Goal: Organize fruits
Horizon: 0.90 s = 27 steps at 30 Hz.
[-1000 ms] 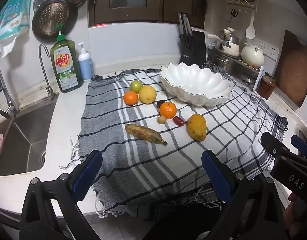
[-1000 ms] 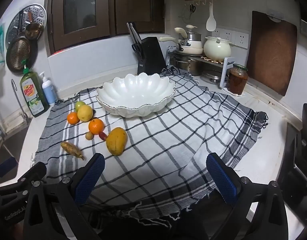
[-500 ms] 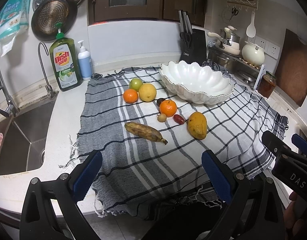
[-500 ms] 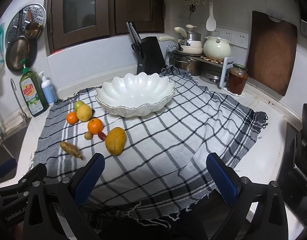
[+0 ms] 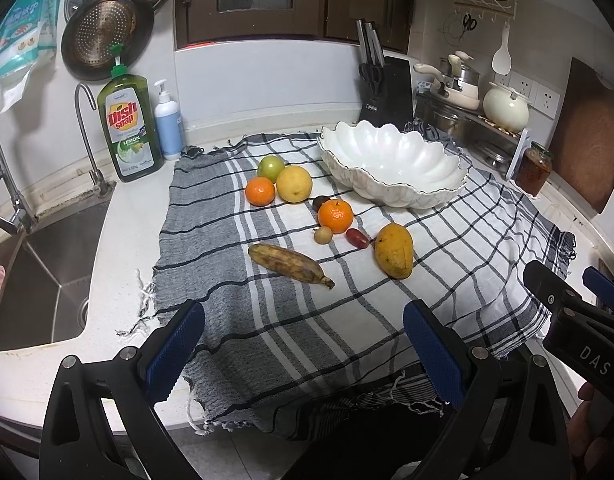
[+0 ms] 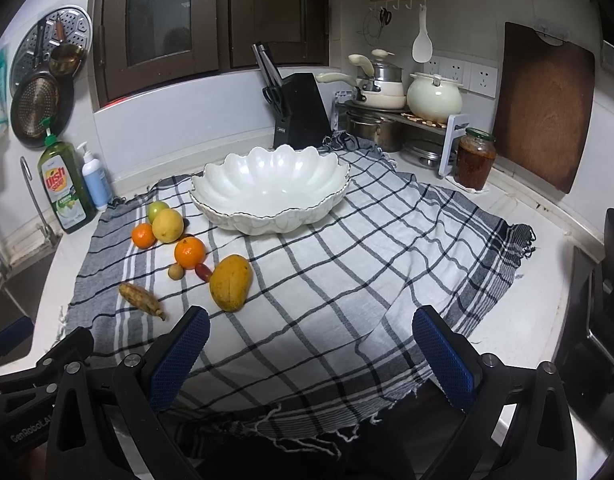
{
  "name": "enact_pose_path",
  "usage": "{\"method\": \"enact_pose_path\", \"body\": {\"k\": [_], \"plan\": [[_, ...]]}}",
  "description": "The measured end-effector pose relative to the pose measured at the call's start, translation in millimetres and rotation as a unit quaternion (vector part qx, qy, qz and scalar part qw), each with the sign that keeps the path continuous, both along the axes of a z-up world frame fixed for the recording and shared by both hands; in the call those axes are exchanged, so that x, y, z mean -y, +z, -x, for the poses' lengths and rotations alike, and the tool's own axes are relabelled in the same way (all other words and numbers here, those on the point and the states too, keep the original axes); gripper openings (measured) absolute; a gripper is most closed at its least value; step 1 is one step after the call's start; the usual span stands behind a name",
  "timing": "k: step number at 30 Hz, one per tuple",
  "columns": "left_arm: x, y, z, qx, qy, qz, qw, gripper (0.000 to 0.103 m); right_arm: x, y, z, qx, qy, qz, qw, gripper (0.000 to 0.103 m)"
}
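The fruits lie loose on a grey-and-white checked cloth [image 5: 315,320], all to the left of a white scalloped bowl [image 5: 391,160] that holds nothing: a mango [image 5: 394,250] nearest the front, a browned banana [image 5: 289,263] to its left, a small red fruit [image 5: 357,238] and a small tan fruit [image 5: 323,235] between them, and an orange [image 5: 336,216] just behind those. Farther back, a second orange [image 5: 259,191], a yellow citrus [image 5: 294,184] and a green fruit [image 5: 271,167] sit bunched together. The left wrist view alone shows a small dark fruit [image 5: 321,203] tucked behind the nearer orange, and the sink [image 5: 47,280] with its tap at the left. The right wrist view alone shows the cloth's whole right side and the bare white counter [image 6: 519,320] beyond it. The left gripper [image 5: 303,344] hangs over the cloth's near edge, its blue-padded fingers spread wide with nothing between them; the right gripper [image 6: 311,348] is likewise spread wide and holding nothing. Behind the cloth stand a dish soap bottle [image 5: 129,128], a pump bottle [image 5: 167,124], a knife block [image 6: 301,114], cream pots on a rack [image 6: 407,92] and a jar [image 6: 474,160]; a wooden cutting board [image 6: 541,104] leans on the wall.
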State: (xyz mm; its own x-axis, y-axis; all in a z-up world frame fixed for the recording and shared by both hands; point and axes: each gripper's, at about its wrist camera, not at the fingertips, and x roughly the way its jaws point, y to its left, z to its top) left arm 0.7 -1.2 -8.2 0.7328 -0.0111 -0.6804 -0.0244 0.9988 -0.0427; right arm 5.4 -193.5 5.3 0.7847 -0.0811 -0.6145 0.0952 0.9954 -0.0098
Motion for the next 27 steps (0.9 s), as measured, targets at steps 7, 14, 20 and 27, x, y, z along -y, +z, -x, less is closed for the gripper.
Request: {"method": "enact_pose_path", "body": {"k": [7,14,20,27], "plan": [[0.8,-0.3,-0.6,0.000,0.000,0.000,1.0000,0.101,0.2,0.6,0.0,0.000,-0.001,0.000,1.000,0.102],[1.8,-0.5,-0.8,0.000,0.000,-0.001,1.0000,0.101,0.7,1.5,0.2,0.001,-0.001,0.001,1.000,0.102],[2.0,-0.6,-0.7,-0.001,0.000,0.000,1.0000,0.101,0.9,1.6,-0.1,0.000,-0.001,0.001,1.000,0.102],[2.2,-0.7,-0.7,-0.001,0.000,0.000,1.0000,0.101,1.0,1.5,-0.4,0.000,-0.001,0.001,1.000,0.102]]}}
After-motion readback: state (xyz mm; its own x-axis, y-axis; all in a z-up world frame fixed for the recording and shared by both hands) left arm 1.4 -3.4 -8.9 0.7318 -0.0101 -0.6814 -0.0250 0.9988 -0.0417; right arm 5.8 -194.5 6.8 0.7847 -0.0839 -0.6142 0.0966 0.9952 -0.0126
